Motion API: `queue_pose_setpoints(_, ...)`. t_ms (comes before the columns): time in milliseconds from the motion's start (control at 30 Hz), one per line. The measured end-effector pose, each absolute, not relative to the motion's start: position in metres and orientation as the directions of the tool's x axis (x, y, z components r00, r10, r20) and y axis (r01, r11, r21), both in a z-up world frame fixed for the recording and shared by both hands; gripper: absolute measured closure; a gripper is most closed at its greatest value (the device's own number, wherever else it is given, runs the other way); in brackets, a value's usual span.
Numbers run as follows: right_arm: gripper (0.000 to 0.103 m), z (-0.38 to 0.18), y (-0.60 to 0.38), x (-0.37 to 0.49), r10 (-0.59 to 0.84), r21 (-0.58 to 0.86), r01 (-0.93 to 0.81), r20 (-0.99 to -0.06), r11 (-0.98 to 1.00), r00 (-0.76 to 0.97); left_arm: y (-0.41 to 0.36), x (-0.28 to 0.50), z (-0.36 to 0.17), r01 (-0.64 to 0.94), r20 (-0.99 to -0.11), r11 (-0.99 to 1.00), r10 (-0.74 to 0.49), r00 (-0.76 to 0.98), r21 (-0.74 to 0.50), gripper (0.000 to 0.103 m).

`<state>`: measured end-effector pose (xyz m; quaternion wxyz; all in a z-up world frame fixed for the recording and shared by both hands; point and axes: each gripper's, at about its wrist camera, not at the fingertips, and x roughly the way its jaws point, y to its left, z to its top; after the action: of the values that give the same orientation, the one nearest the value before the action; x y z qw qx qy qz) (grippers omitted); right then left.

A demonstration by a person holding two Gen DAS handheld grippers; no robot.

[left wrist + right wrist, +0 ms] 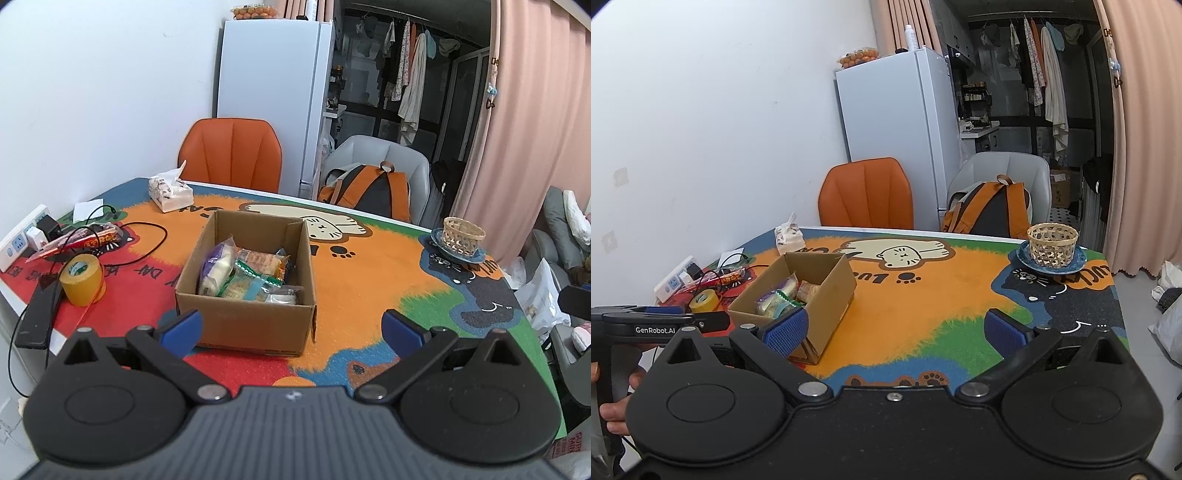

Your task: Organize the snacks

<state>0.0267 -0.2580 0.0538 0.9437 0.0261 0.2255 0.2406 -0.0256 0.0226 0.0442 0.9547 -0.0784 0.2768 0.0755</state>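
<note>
On the table [369,280] a box [255,325] holds a heap of wrapped snacks [247,275], while the wicker basket [463,236] on its blue plate [480,254] stands well apart, its inside hidden. One red packet [79,242] lies outside the box by the power strip [18,240]. Both the left gripper [291,326] and the right gripper [894,326] are spread wide and hold nothing, so this fits snacks gathered into the box or snacks waiting to go from it to the basket.

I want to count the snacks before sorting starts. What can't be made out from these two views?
- Right wrist view: the cardboard box near wall and the right gripper finger hide most snack packets.
- Left wrist view: packets overlap, so lower ones are hidden; labels too small to read.
- Woven basket: its inside is not visible in either view.
</note>
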Motion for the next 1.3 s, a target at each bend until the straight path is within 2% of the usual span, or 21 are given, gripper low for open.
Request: queue_pose_setpoints(1300, 0.0, 0.0538, -0.2552, 0.0253, 0.47, 0.136, -0.457, -0.418, 0.879, 0.777, 0.0207, -0.0272, 0.0426, -0.185, -0.543, 0.977, 0.099, 0.834, -0.106, 0.0)
